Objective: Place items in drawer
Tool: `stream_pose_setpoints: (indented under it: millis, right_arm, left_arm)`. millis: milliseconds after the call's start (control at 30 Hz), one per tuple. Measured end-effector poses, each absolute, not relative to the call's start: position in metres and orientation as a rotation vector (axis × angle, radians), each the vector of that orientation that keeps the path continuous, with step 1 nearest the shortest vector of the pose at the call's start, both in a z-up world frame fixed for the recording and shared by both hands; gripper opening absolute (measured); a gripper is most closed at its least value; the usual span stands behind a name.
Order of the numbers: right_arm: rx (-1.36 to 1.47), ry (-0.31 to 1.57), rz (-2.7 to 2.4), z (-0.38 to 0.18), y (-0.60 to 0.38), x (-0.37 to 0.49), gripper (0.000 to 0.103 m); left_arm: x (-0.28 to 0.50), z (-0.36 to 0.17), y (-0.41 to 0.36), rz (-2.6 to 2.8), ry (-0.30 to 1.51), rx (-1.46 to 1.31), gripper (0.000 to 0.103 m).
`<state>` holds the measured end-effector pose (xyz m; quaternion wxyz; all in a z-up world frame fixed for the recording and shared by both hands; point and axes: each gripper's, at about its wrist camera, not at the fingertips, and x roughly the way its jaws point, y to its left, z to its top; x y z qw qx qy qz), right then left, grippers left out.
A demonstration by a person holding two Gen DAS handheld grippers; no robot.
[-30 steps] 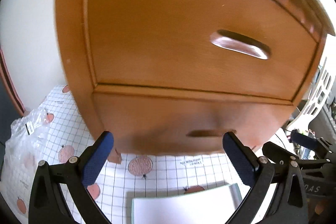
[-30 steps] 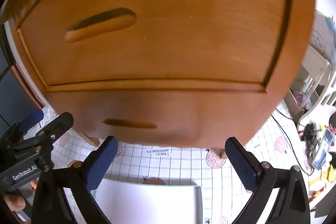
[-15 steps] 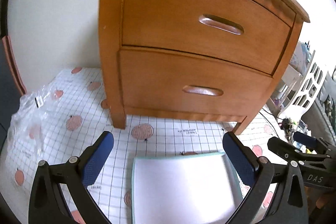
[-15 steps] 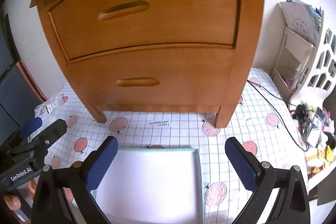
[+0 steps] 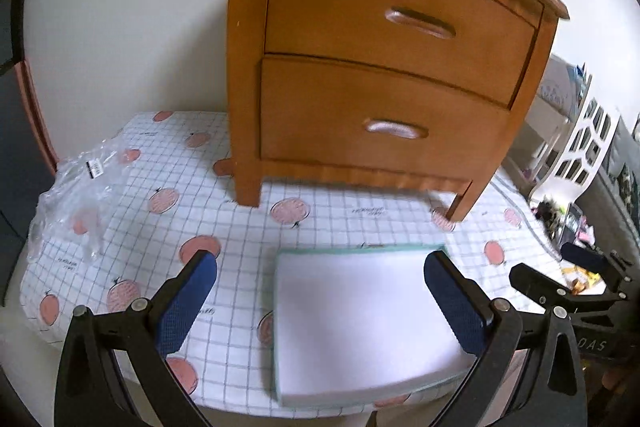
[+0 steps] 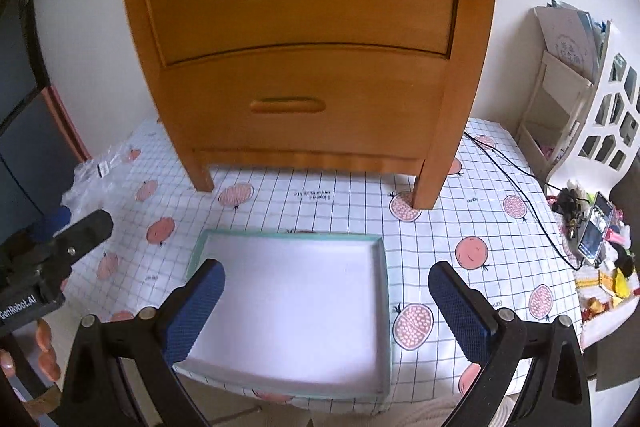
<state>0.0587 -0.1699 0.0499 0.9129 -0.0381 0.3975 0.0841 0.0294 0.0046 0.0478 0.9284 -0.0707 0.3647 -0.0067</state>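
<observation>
Fingers of the left gripper [image 5: 320, 301] are spread wide and hold nothing. The right gripper [image 6: 326, 311] is wide open too, and empty. The brown wooden cabinet with two shut drawers [image 6: 308, 39] stands on the checked cloth with pink fruit [image 6: 480, 227]. A flat white tray with a green rim [image 6: 384, 307] lies just before it.

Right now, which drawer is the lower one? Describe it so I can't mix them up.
Find the wooden nightstand standing on the checked cloth against the wall. It has two shut drawers stacked one above the other. The lower drawer sits just above the legs, under the top drawer.
</observation>
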Motion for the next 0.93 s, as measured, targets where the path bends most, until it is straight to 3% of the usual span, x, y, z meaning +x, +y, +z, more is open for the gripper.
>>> stream_pose_setpoints:
  millis: [933]
  right_arm:
    - [-0.098,0.861,0.162,0.008,-0.161,0.027,0.103]
  left_arm:
    - [0.006,-0.001,0.011,0.036,0.871,-0.1,0.103]
